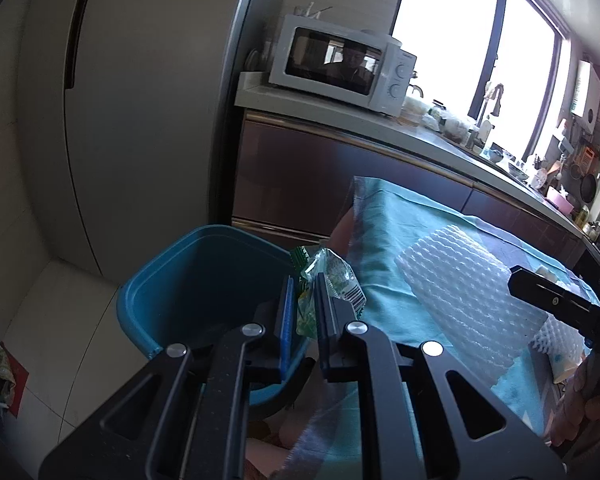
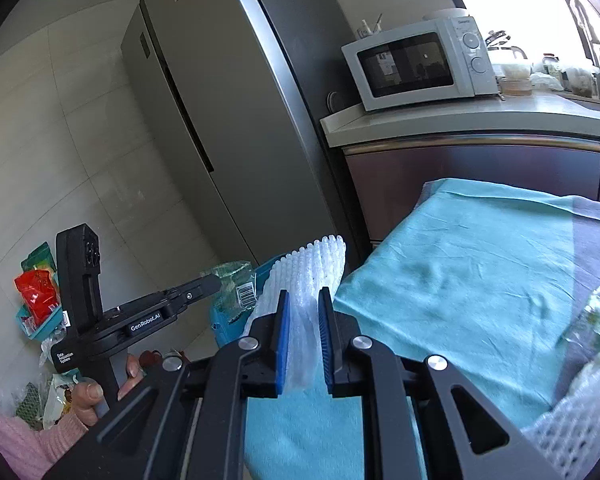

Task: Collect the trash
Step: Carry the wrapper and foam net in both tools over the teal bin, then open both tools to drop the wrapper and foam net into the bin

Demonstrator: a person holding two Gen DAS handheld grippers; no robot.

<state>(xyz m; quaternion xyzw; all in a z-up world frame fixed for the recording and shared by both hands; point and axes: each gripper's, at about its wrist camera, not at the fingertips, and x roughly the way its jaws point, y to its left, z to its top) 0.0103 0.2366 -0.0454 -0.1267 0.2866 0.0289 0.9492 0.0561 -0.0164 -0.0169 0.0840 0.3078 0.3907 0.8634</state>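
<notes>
My left gripper [image 1: 305, 280] is shut on a crumpled clear and green wrapper [image 1: 332, 276] with a barcode, held over the near rim of a blue bin [image 1: 188, 272]. My right gripper [image 2: 304, 292] is shut on a white foam net sheet [image 2: 312, 264], lifted at the left edge of the teal-covered table [image 2: 460, 280]. In the left wrist view that foam sheet [image 1: 460, 280] spreads over the cloth, with a finger [image 1: 548, 300] of the right gripper at its right end. In the right wrist view the left gripper [image 2: 216, 282] holds the wrapper [image 2: 240, 288] above the bin [image 2: 224, 328].
Another clear wrapper [image 2: 592, 320] and a foam net piece [image 2: 572, 432] lie on the table's right side. A grey fridge [image 2: 220, 120] stands behind the bin. A microwave [image 2: 420, 64] sits on the counter. Bags and packets [image 2: 36, 300] are piled on the floor at left.
</notes>
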